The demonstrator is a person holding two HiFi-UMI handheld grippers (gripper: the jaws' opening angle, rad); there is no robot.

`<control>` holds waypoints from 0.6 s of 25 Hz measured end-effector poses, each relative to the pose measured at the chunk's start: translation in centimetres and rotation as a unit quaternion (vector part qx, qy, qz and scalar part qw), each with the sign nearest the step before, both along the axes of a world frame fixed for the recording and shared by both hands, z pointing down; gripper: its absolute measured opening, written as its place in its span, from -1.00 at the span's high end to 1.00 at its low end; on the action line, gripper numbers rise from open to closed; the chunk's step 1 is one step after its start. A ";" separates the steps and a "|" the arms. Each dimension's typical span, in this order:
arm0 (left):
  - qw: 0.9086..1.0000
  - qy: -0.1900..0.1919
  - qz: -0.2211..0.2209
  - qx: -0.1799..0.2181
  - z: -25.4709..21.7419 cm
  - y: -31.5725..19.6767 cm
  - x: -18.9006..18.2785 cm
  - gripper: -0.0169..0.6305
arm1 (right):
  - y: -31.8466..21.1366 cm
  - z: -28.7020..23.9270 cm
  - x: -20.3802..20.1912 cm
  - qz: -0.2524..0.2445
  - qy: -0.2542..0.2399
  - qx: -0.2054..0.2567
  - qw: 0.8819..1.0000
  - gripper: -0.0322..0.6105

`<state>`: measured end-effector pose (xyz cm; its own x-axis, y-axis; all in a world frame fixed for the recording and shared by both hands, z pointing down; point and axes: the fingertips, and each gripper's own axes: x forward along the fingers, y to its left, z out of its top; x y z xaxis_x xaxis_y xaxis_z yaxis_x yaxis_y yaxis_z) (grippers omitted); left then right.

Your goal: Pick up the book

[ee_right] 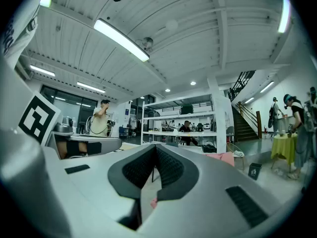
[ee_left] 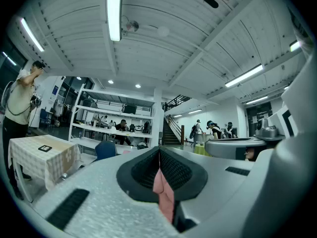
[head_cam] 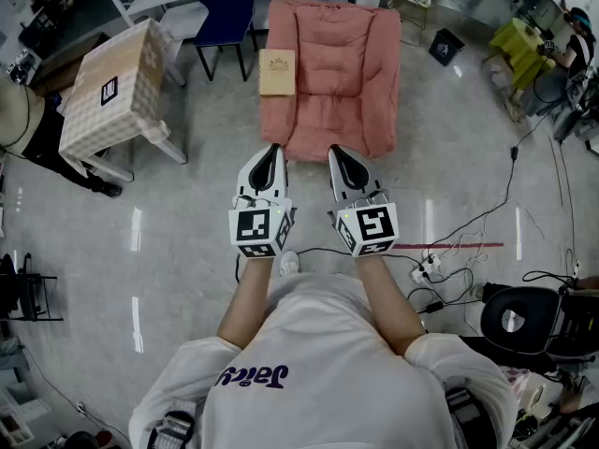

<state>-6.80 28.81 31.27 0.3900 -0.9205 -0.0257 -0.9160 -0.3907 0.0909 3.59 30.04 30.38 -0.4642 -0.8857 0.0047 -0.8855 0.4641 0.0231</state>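
A pink armchair [head_cam: 332,73] stands far, in the middle. Left of it are a dark blue chair [head_cam: 225,7] and a table [head_cam: 117,92] under checked cloth. Near right, on the floor [head_cam: 187,251] — black cables [head_cam: 487,213] and a white power strip [head_cam: 429,267].

We log the site as a large open lab hall: a polished floor [head_cam: 187,251] crossed by cables [head_cam: 487,215] and a power strip [head_cam: 426,267], a square marker tag [head_cam: 109,90] on a cloth-covered counter [head_cam: 131,59], white shelving [ee_left: 114,118], a staircase [ee_left: 173,130], ceiling strip lights [ee_left: 114,11], and people [ee_left: 121,128] working at the back.
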 end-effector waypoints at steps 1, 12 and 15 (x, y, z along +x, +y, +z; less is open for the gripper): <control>1.000 0.000 0.002 -0.003 0.3 -0.3 -0.6 0.90 | -0.4 0.3 -0.5 0.001 -0.009 -0.003 1.000 0.86; 0.999 0.027 0.003 -0.045 4.7 -3.2 -7.2 0.90 | -3.2 3.4 -7.6 -0.024 -0.012 -0.034 0.999 0.86; 0.997 0.027 0.011 -0.067 6.2 -4.5 -7.0 0.90 | -4.8 3.8 -7.4 -0.020 -0.011 -0.044 0.999 0.86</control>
<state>-13.78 24.29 37.43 0.4121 -0.9080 0.0751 -0.8996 -0.3924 0.1918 -3.86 25.23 34.21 -0.5000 -0.8630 0.0719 -0.8660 0.4985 -0.0390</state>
